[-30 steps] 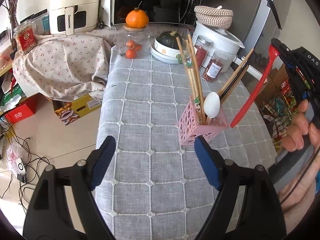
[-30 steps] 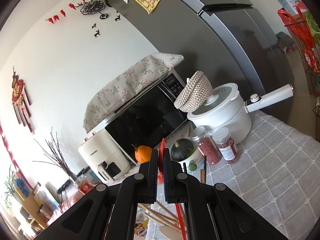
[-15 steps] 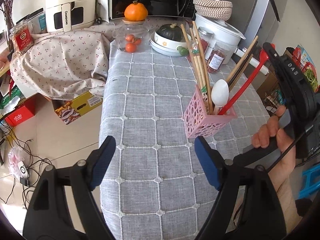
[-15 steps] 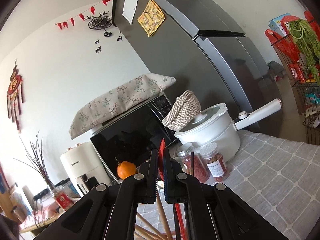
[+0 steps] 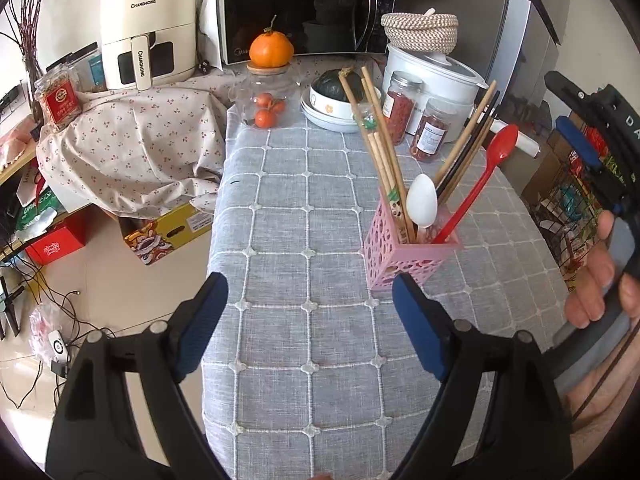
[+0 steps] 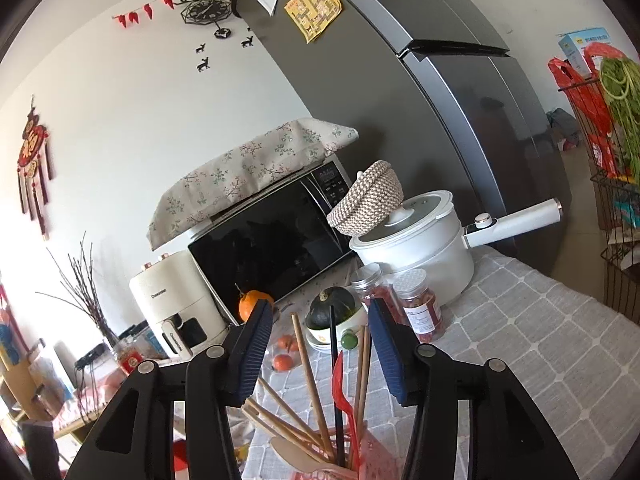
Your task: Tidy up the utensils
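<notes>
A pink perforated utensil holder (image 5: 404,254) stands on the grey checked tablecloth (image 5: 312,208). It holds wooden chopsticks (image 5: 380,148), dark chopsticks, a white spoon (image 5: 422,200) and a red spoon (image 5: 486,172). My left gripper (image 5: 310,320) is open and empty, just in front of the holder. My right gripper (image 6: 320,350) is open and empty above the holder's utensils, with the red spoon (image 6: 340,384) standing free between its jaws. In the left wrist view it shows at the right edge (image 5: 580,120), held by a hand.
At the back of the table are a white pot (image 5: 432,76) with a woven basket on it, two jars (image 5: 432,132), a bowl with a dark squash (image 5: 336,96), a glass jar under an orange (image 5: 270,50), a microwave and an air fryer (image 5: 148,28). The table's left edge drops to the floor.
My right gripper has opened and let go of the red spoon, which now stands in the pink holder. The left gripper stays open and has come a little closer to the holder.
</notes>
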The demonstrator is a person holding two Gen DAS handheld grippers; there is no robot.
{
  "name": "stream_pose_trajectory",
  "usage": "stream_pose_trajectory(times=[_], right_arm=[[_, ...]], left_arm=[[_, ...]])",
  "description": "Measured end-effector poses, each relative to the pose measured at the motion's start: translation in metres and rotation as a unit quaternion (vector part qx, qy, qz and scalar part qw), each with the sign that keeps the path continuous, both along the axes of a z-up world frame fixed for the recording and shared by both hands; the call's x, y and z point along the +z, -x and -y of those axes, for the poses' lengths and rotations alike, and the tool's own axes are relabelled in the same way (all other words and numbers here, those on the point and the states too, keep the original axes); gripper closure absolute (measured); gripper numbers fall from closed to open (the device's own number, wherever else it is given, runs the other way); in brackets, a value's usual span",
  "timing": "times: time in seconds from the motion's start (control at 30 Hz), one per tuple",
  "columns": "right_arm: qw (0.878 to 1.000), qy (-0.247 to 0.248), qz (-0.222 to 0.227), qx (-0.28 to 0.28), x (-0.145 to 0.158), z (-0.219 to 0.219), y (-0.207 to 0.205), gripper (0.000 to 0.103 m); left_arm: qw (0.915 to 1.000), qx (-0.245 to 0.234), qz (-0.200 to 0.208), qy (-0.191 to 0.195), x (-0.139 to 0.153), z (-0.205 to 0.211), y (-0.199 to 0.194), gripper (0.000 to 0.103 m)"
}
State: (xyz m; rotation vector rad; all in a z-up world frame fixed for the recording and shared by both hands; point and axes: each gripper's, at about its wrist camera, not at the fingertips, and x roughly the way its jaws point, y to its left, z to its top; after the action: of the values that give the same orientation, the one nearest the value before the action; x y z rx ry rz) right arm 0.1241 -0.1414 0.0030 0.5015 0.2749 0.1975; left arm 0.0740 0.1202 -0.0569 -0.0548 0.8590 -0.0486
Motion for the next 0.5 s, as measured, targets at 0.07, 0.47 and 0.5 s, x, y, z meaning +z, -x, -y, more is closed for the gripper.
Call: stream_pose_trajectory(times=[0.07,0.47,0.5], right_arm=[[1.0,0.011,-0.022,0.01,0.01,0.006,0.001,0.037],[0.979,0.138,-0.148,0.015,0.033,0.048,0.038,0.0],[0.975,0.152,-0.159,0.01,0.033,0.053,0.042,0.0]], left_arm=[[1.0,0.004,0.004,-0.006,0.004,0.007,0.005,0.014],[0.9989,-0.001,0.04,-0.025,0.024,0.059,0.038,0.001],[0.999,-0.005,0.038,-0.022,0.024,0.063,0.039,0.001]])
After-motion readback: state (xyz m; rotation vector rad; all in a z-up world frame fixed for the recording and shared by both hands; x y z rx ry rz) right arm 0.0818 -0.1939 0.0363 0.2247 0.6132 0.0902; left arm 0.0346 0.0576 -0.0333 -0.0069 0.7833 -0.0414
